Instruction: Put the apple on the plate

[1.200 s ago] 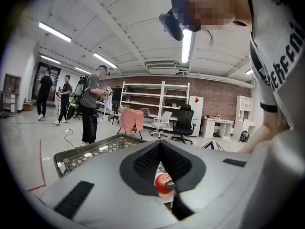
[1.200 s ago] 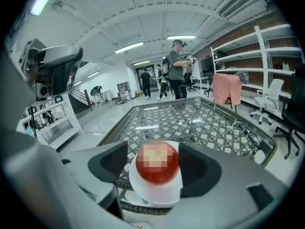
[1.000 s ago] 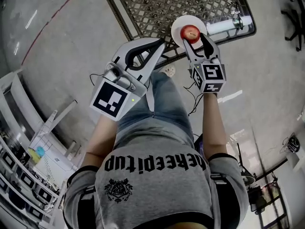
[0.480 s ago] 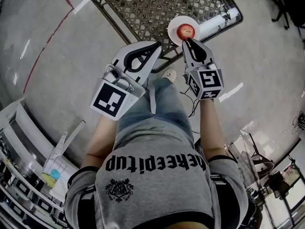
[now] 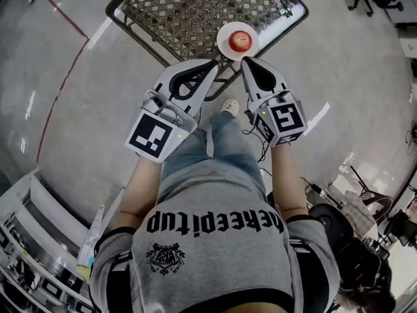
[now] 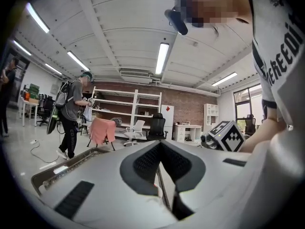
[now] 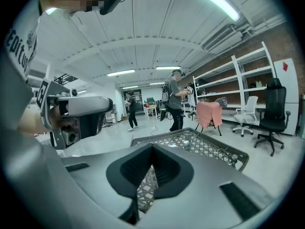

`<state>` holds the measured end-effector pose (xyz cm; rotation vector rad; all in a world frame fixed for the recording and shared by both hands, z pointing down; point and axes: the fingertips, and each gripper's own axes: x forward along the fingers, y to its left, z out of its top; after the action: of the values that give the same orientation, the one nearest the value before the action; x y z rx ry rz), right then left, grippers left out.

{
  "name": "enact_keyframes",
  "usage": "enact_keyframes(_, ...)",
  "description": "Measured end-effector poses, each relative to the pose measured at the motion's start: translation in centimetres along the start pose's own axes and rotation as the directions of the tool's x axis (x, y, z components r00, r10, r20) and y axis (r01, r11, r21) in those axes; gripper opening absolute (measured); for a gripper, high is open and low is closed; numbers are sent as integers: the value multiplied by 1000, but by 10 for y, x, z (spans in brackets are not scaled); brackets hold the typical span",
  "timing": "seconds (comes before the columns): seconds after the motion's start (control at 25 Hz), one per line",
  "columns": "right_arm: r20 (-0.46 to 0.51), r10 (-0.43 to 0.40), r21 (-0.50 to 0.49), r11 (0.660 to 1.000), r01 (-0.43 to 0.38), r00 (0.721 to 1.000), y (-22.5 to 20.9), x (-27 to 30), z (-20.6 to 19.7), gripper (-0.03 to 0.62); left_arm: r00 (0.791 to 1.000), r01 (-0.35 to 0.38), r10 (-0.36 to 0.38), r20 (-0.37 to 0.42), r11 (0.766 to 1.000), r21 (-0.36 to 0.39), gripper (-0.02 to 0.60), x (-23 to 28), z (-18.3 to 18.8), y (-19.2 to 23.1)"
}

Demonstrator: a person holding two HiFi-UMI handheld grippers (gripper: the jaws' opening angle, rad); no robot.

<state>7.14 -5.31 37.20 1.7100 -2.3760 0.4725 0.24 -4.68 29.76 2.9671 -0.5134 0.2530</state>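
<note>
We see 1 dark mesh table (image 5: 189, 12) on the grey floor, at the top of the head view. Below it are 2 grippers, side by side, each carrying 1 marker cube and pointing toward the table.

The left gripper (image 5: 213, 64) has its jaws together at the tips, with nothing in them. The right gripper (image 5: 245, 60) has just been closing its jaws. They now meet, and nothing is between them either.

1 white plate (image 5: 223, 31) sits on the table's edge nearest the grippers, just beyond the right gripper's tips. 1 red apple (image 5: 240, 41) rests in the plate's middle, and neither gripper touches it. The apple looks round from above, so we cannot make out a long axis. Its stem is too small to see, so we cannot tell which way it points.

Only the head view shows the apple and the plate. The right gripper view shows the table's lattice past its shut jaws. It also shows the left gripper to one side, white shelves (image 7: 248, 85), 2 office chairs, a pink cloth (image 7: 208, 113) and 2 people (image 7: 175, 101) standing farther off. The left gripper view shows the right gripper's marker cube (image 6: 231, 136).
</note>
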Motion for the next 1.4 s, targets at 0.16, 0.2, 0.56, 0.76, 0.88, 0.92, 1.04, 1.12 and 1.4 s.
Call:
enact_keyframes(0.16,39,-14,-11,1000,15,999,14,-22,14,-8,999,51,-51,16,999,3,18,-2,3,-14)
enact_keyframes(0.2,49,-20,-11,1000,21,999,17,-28,17,-8,998,66,-66,20,998,4,18,-2,4,-19)
enact_keyframes(0.56,122,-78,-34,996,82,990,42,-69,48,-8,978,202,-203,51,979,36,18,3,17,-48)
enact_keyframes(0.76,153,-120,-29,992,126,981,50,-87,55,-8,962,261,-264,61,964,59,19,2,20,-62)
enact_keyframes(0.88,172,-140,-21,989,145,975,55,-97,56,-8,954,290,-294,60,954,71,18,0,21,-71)
enact_keyframes(0.92,177,-146,-17,988,151,973,57,-99,57,-8,951,298,-303,58,952,74,18,-1,21,-73)
enact_keyframes(1.04,191,-158,-12,986,163,969,62,-102,60,-8,945,317,-321,54,945,78,19,-5,21,-74)
enact_keyframes(1.12,203,-165,-9,985,170,965,64,-103,66,-8,941,329,-334,54,941,86,19,-5,25,-74)
enact_keyframes(1.4,250,-165,-17,984,175,954,75,-118,81,-9,936,341,-348,57,934,104,19,-13,33,-84)
